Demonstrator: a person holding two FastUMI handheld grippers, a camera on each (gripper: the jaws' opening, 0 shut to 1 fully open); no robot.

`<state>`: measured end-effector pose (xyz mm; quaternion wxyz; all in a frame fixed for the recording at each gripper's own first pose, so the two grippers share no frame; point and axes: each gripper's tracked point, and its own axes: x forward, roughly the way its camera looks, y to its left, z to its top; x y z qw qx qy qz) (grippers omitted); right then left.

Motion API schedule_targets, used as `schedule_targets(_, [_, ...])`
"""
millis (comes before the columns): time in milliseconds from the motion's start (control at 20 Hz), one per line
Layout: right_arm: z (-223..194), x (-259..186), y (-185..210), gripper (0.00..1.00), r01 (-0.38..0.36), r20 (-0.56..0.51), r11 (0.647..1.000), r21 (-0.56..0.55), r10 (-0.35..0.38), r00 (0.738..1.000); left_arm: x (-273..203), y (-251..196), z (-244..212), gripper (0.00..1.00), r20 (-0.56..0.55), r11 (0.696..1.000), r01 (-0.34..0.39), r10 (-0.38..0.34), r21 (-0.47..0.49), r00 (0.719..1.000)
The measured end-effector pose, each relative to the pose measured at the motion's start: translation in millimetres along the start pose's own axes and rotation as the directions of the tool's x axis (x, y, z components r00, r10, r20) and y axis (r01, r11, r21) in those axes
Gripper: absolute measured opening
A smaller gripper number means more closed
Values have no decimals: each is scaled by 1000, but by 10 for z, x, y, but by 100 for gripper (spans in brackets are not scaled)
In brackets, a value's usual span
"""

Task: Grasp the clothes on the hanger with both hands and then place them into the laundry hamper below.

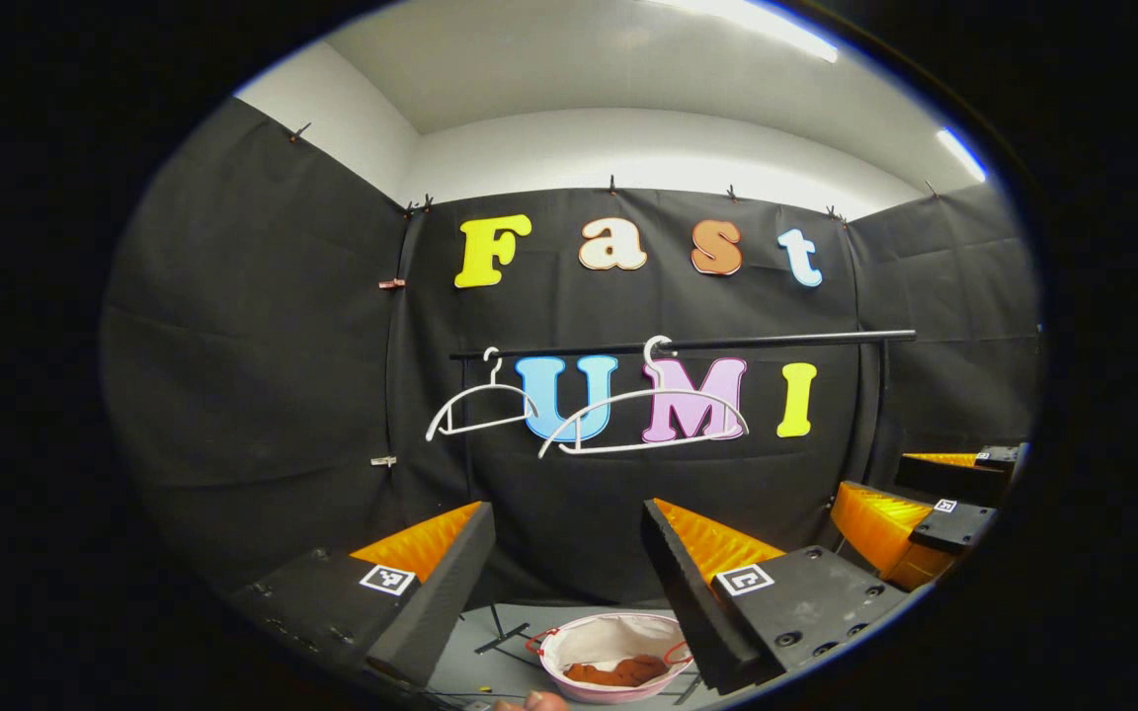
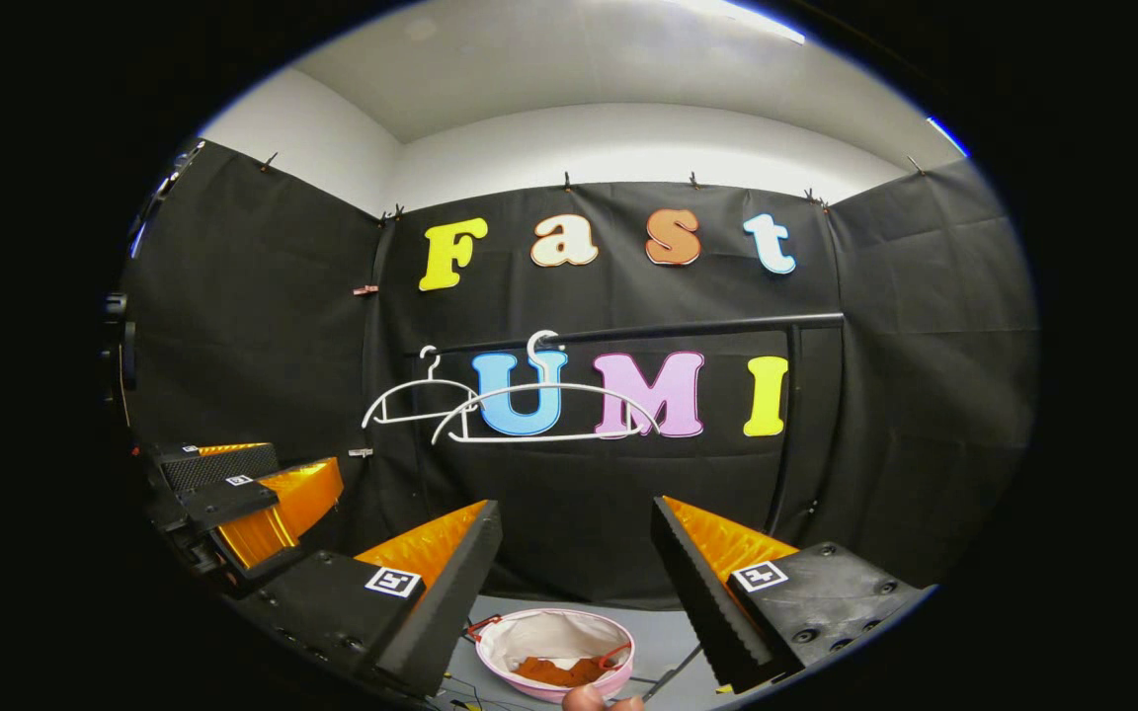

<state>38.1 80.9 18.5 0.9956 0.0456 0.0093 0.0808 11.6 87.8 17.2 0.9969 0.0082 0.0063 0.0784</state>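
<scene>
Two bare white hangers (image 1: 643,420) (image 2: 539,413) hang on the black rail (image 1: 786,341) (image 2: 688,328). Below, a pink-rimmed laundry hamper (image 1: 569,640) (image 2: 520,632) stands on the floor with an orange-brown garment (image 1: 618,672) (image 2: 554,671) lying inside. My left gripper (image 1: 569,543) is open, held above the hamper with nothing between its fingers. My right gripper (image 2: 577,543) is open too, empty, and also above the hamper. The left gripper view shows the right gripper (image 1: 925,513) at the right edge; the right gripper view shows the left gripper (image 2: 253,494) at the left.
The rail's black upright post (image 2: 784,444) stands at the right. The rack's foot bars (image 1: 502,637) lie on the grey floor beside the hamper. A fingertip (image 2: 589,699) shows at the bottom edge.
</scene>
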Motion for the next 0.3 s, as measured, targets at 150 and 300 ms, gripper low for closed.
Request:
schedule_targets(150, [1, 21, -20, 98, 3, -1, 1000, 1, -3, 1000, 37, -35, 6, 95, -1, 1000, 8, -8, -8, 1000])
schedule_targets(300, [-14, 32, -47, 100, 10, -3, 1000, 2, -10, 1000, 67, -80, -13, 95, -6, 1000, 18, -18, 1, 1000])
